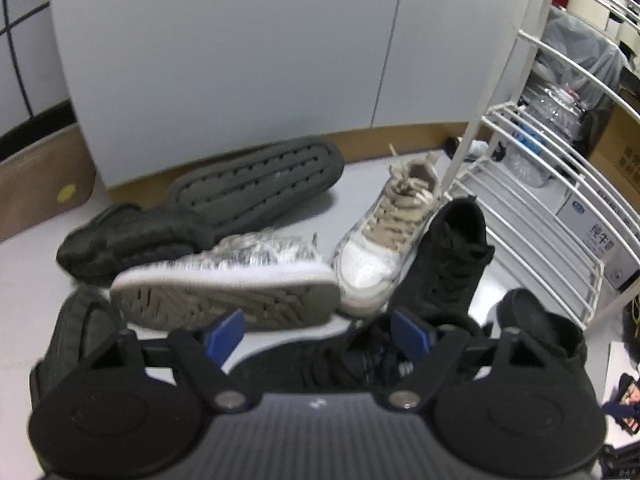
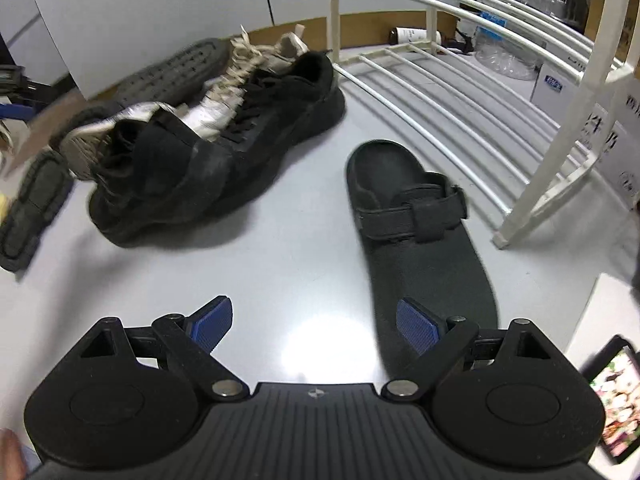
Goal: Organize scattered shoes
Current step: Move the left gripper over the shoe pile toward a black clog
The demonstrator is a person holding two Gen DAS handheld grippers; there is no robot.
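Observation:
Shoes lie in a heap on the pale floor. In the left wrist view a silver-white sneaker point(image 1: 224, 292) lies on its side with its grey sole showing. Beside it stand a white sneaker with beige laces point(image 1: 384, 236) and a black sneaker point(image 1: 444, 256). A second black sneaker point(image 1: 340, 360) lies below my left gripper point(image 1: 318, 332), whose jaws stand wide, clear of it. My right gripper point(image 2: 316, 326) is open over bare floor. A black strapped clog point(image 2: 416, 216) lies with one end by its right finger. The black sneakers point(image 2: 172, 184) sit to the left.
A white wire shoe rack point(image 1: 540, 200) point(image 2: 460, 92) stands at the right, its lowest shelf bare. Dark grey clogs point(image 1: 260, 184) lie sole-up by the grey wall panel. Boxes and plastic bottles sit behind the rack. A lit screen point(image 2: 616, 400) lies at the lower right.

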